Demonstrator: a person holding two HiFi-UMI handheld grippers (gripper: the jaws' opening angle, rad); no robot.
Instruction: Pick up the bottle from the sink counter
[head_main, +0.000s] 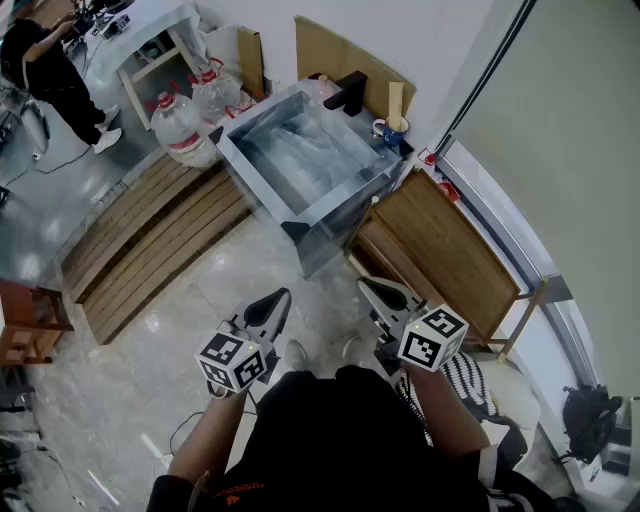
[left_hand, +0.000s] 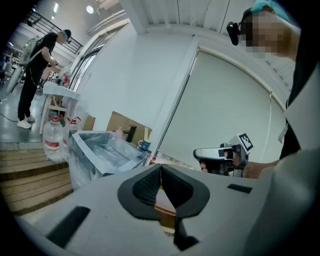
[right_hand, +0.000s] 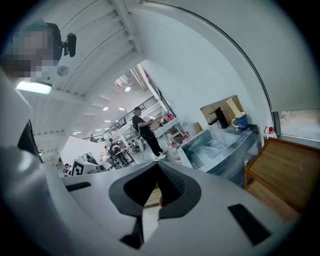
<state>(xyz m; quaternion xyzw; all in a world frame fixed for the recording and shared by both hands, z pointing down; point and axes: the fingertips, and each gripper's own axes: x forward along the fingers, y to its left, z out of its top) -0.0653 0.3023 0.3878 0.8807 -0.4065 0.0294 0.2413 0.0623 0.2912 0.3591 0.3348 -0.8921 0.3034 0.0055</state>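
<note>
The steel sink counter (head_main: 262, 128) stands ahead of me, well beyond both grippers. At its far rim are a black faucet (head_main: 346, 92), a blue mug (head_main: 393, 131) and a small pale pink bottle (head_main: 322, 87) just left of the faucet. The left gripper view shows the bottle (left_hand: 118, 133) small and far off. My left gripper (head_main: 275, 303) is held low over the floor, shut and empty. Beside it, my right gripper (head_main: 383, 292) is also shut with nothing in it. Both point toward the sink (right_hand: 220, 145).
Large water jugs (head_main: 180, 125) stand left of the sink. A wooden slat platform (head_main: 150, 230) lies on the floor at left, and a wooden table (head_main: 440, 250) stands at right by the window. A person (head_main: 45, 70) works at a white table (head_main: 150, 40) far left.
</note>
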